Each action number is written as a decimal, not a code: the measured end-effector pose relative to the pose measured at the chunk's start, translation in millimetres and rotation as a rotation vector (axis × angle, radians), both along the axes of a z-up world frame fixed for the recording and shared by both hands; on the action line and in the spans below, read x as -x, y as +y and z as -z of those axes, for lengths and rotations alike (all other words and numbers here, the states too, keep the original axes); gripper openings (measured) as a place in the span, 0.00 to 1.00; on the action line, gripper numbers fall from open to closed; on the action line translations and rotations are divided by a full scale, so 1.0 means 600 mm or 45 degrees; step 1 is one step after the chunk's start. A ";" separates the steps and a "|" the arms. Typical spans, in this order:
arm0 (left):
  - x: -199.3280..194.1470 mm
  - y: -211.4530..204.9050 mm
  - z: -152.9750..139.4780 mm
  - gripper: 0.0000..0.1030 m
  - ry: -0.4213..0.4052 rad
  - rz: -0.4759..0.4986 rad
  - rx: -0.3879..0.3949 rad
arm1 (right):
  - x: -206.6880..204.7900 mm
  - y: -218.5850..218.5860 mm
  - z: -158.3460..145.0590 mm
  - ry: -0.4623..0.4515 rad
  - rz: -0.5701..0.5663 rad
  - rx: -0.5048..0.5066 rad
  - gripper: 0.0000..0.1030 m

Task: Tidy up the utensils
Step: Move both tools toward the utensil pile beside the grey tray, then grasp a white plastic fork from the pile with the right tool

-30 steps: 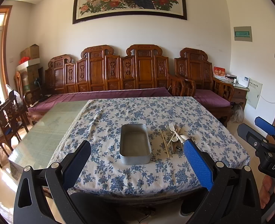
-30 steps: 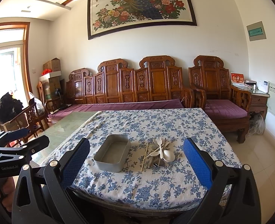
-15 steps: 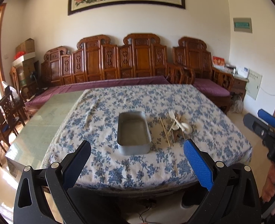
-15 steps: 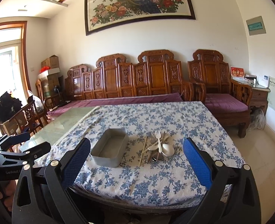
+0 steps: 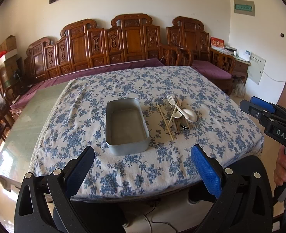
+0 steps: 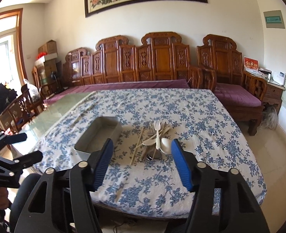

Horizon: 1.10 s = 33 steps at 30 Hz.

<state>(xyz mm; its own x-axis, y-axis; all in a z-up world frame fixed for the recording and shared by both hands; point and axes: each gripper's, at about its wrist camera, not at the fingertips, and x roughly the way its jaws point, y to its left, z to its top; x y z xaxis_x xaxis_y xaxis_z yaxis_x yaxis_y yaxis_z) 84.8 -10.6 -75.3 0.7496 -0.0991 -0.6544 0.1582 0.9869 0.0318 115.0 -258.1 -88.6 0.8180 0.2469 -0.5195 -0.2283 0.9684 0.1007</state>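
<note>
The right tongs (image 6: 142, 161) have just been closing partway, nothing between the jaws, lined up short of the utensils (image 6: 155, 142), probably narrowing for a thin handle. The left tongs (image 5: 143, 168) gape empty before the tin (image 5: 126, 124), which sits just beside the pile on the counter (image 5: 123, 172), ready to receive it.
</note>
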 end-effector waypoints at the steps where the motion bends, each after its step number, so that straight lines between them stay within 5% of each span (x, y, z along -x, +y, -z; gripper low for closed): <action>1: -0.010 0.000 0.003 0.94 0.008 0.005 -0.001 | -0.014 -0.002 0.007 0.013 -0.002 0.008 0.56; 15: -0.138 -0.022 0.053 0.86 0.069 0.043 0.001 | -0.176 -0.008 0.093 0.187 -0.064 0.056 0.32; 33: -0.253 -0.040 0.126 0.67 0.202 0.077 0.050 | -0.401 0.033 0.231 0.384 -0.181 0.079 0.21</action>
